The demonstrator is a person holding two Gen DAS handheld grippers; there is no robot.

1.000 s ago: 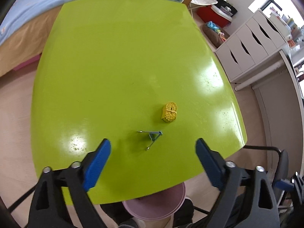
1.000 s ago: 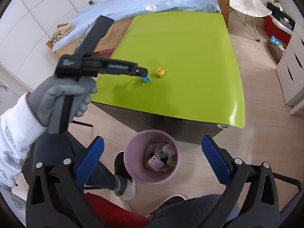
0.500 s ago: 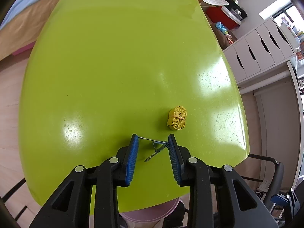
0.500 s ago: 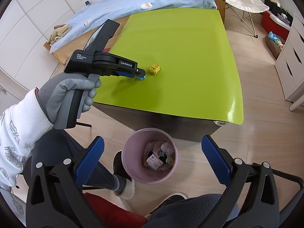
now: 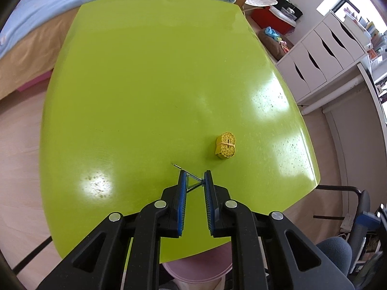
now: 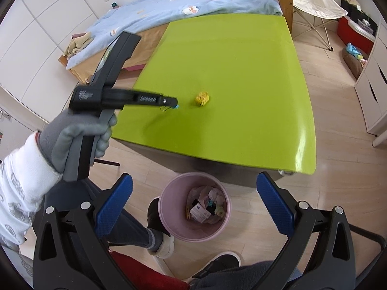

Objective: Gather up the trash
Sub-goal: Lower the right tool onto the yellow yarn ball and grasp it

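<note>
A small binder clip with wire handles (image 5: 192, 179) sits between the blue pads of my left gripper (image 5: 195, 177), which is shut on it just above the green table (image 5: 150, 77). A yellow rolled tape (image 5: 226, 145) lies on the table just right of it and also shows in the right wrist view (image 6: 202, 98). In the right wrist view my left gripper (image 6: 175, 104) hovers over the table's near left part. My right gripper (image 6: 194, 207) is open and empty, held above the pink trash bin (image 6: 194, 207) on the floor, which holds several scraps.
A bed with a blue duvet (image 6: 183, 12) stands behind the table. White drawers (image 5: 321, 55) stand to the right. A folding chair (image 6: 314, 4) is at the back right. The person's legs and shoes (image 6: 159, 239) are beside the bin.
My left gripper came down over the binder clip, closed its jaws on it and lifted slightly. My right gripper stayed open above the bin.
</note>
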